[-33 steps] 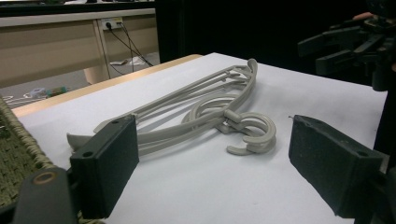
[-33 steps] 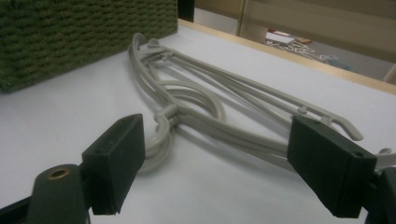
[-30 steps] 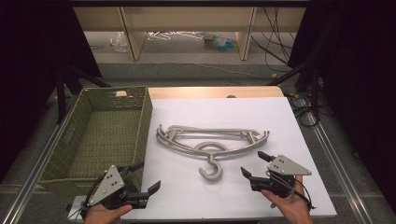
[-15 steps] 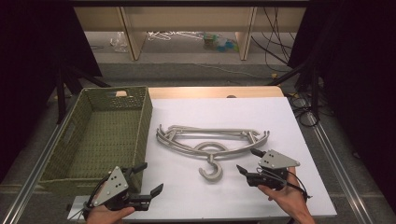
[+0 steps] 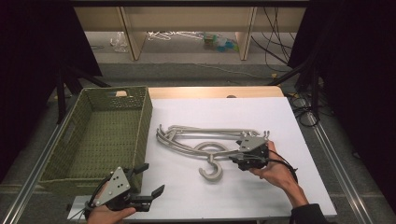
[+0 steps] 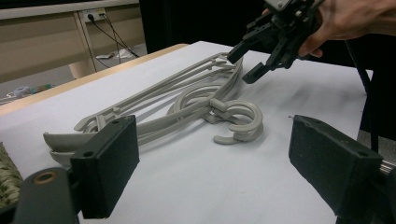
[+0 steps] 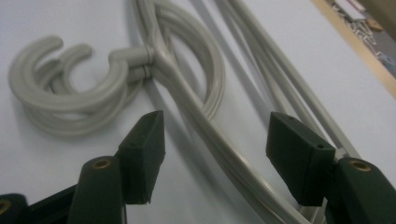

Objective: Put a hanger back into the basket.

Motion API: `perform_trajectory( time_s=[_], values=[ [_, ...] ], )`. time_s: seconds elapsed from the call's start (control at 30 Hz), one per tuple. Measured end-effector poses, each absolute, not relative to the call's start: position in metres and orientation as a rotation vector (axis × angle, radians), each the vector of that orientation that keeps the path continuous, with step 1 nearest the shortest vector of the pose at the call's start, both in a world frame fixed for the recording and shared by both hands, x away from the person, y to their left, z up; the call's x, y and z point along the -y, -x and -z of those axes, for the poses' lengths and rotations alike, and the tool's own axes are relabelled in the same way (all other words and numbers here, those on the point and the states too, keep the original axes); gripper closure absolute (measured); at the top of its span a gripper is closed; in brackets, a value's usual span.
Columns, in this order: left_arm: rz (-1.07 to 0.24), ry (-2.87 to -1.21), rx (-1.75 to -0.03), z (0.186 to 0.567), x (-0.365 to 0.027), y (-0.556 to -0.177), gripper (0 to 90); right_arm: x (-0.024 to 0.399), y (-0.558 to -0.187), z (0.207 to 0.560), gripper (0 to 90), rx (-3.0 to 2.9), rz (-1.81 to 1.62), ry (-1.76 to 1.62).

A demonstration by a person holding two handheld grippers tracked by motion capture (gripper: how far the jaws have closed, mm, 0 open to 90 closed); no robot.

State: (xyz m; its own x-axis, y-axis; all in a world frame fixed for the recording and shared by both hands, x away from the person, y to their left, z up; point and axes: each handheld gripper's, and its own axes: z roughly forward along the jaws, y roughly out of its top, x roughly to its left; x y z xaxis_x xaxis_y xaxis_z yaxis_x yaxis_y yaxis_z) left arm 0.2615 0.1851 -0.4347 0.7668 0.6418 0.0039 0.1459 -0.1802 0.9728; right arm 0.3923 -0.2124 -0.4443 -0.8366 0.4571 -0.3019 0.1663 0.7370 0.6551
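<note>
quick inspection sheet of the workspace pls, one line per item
surface: white table top, wooden strip at its far edge
job's things: stack of grey hangers lying flat; green woven basket to their left, nothing in it
clutter: nothing seen on the table
grippers: left gripper open, near front edge; right gripper open, jaws either side of a hanger arm
cables: cable trailing from right gripper; more on floor at far right
surroundings: wooden shelving, litter on floor beyond

Nothing readable anywhere here, honestly. No labels, brand marks or numbers that I can make out on anything in these shots.
</note>
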Motion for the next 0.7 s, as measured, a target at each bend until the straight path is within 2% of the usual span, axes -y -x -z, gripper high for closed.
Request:
perform_trajectory(
  time_s=[0.3,0.5,0.6,0.7],
  values=[
    [-0.491,-1.752,-0.595,0.436,-0.183,-0.261,16.1,0.199,-0.412,0.459,43.7,-2.585,-0.708,-0.383],
    [-0.497,-1.776,-0.602,0.437,-0.182,-0.261,16.2,0.194,-0.416,0.465,54.0,-2.614,-0.617,-0.300],
    [-0.495,-1.790,-0.598,0.438,-0.181,-0.261,16.1,0.195,-0.419,0.461,63.1,-2.614,-0.585,-0.252],
    [-0.498,-1.799,-0.596,0.438,-0.181,-0.261,16.1,0.196,-0.420,0.461,68.3,-2.603,-0.575,-0.193]
  ],
)
